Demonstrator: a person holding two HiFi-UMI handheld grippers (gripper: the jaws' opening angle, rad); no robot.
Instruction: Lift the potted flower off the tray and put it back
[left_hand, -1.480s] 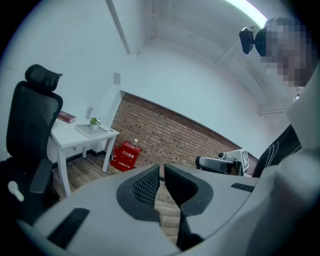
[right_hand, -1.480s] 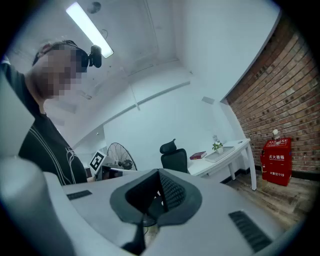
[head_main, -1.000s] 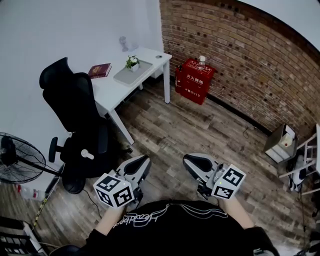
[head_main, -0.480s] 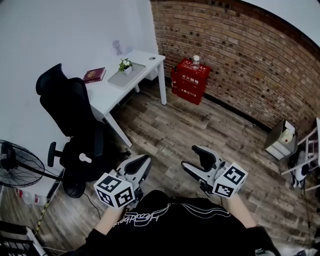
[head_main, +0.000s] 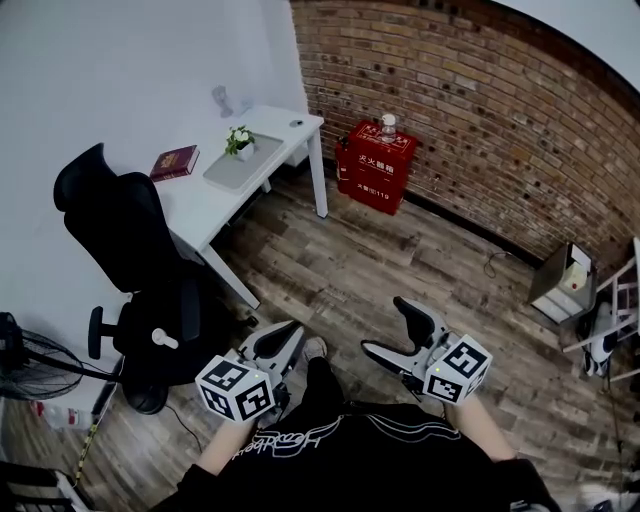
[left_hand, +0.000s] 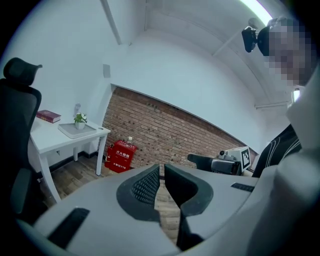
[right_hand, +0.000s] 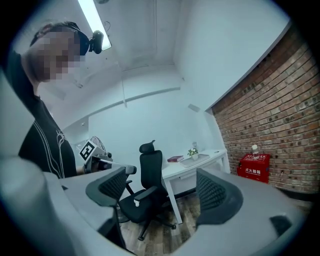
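fan (head_main: 28, 358): cut off by left edge | white rack (head_main: 616, 300): cut off by right edge | potted flower (head_main: 238, 140): too small to tell pot detail | desk (head_main: 203, 197): near end hidden behind chair (head_main: 112, 222)

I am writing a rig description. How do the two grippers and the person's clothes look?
The left gripper and right gripper have pale grey bodies and curved black ribbed jaws. Each carries a white cube with black square markers. The right gripper's jaws are opening, with nothing between them. The person wears a black shirt with white line print.
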